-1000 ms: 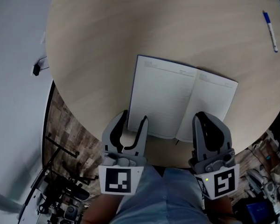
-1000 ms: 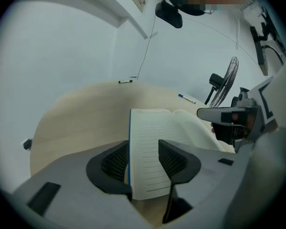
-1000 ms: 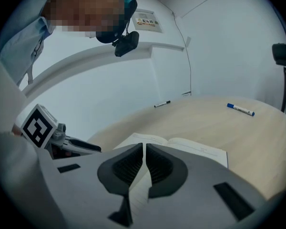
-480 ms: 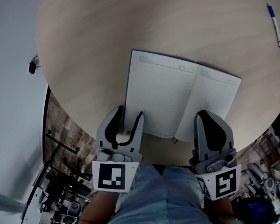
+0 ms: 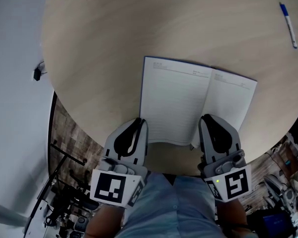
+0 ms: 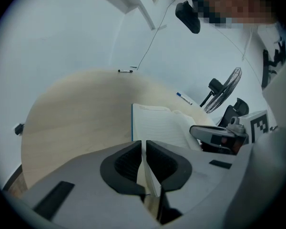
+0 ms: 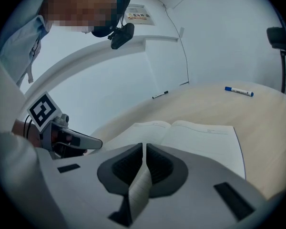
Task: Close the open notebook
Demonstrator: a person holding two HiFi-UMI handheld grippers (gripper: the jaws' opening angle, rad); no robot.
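We take this for an office or lab room: a marker on the round wooden table, a pedestal fan beyond it, black equipment stands beside it.

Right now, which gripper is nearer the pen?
Right: the right gripper holds the notebook's right page, below the pen; left gripper, just closed on its left edge, is farther.

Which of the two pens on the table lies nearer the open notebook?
The blue-and-white marker, right of the notebook; the thin dark pen lies at the far edge.
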